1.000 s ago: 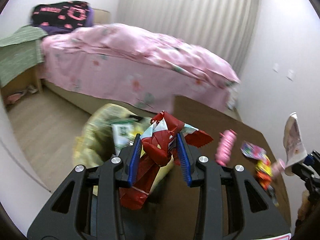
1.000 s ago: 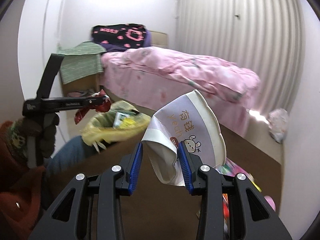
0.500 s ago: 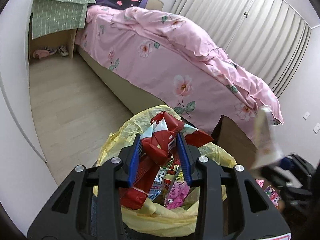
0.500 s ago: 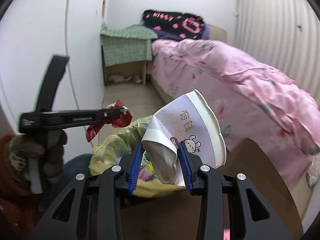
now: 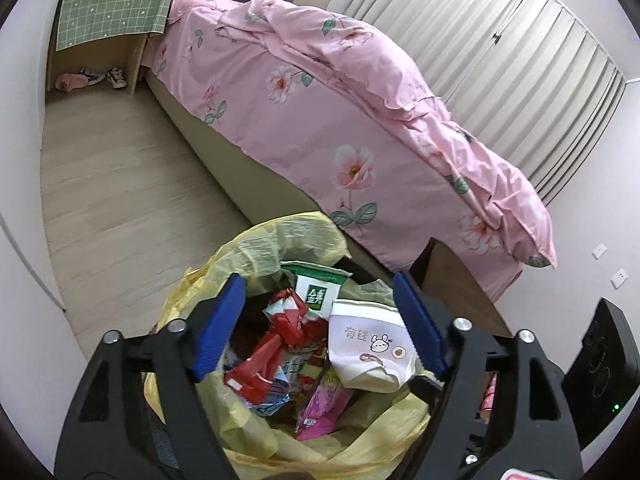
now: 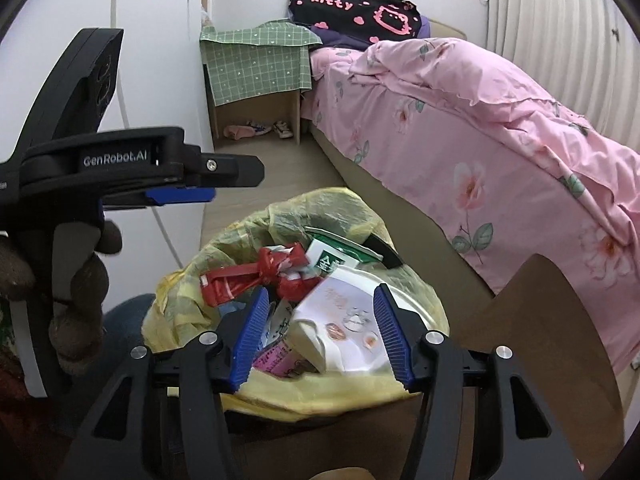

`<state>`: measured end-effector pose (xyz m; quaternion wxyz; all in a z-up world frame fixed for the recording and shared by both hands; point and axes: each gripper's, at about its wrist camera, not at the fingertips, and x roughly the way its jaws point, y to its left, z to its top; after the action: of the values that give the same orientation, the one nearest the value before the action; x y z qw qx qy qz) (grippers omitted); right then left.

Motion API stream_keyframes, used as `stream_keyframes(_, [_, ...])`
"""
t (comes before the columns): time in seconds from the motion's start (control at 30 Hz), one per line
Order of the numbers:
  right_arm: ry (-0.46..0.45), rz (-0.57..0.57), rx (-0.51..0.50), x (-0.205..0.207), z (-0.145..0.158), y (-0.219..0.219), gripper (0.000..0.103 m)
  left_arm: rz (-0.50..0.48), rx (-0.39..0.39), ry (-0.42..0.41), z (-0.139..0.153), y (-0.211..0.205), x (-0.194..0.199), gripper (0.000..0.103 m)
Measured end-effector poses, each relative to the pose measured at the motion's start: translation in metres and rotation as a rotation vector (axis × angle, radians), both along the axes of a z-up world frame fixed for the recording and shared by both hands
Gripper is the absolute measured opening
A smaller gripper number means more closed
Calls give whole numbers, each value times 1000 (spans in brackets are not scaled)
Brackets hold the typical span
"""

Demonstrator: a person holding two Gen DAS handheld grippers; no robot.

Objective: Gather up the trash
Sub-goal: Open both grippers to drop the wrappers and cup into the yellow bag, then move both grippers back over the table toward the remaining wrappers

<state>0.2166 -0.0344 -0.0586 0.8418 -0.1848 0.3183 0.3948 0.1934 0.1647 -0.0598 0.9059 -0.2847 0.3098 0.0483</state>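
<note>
Yellow bag (image 5: 256,248) holds red wrapper (image 5: 276,344), paper bowl (image 5: 372,348)

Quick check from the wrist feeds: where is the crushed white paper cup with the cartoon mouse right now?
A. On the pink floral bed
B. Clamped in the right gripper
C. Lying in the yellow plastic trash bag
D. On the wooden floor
C: the crushed white paper cup lies among wrappers inside the yellow plastic trash bag, and the right gripper, whose jaws have just been opening, stands wide with nothing pressed between its pads.
</note>
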Motion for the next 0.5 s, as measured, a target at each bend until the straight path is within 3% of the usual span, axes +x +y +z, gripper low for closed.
stream_keyframes(0.27, [28,-173,37,-23,6,-67,52,1,75,-43,10,-13,-15,80])
stream_keyframes(0.5, [10,-386,62,-62,16,-152,52,-118,144,-89,28,-67,-27,85])
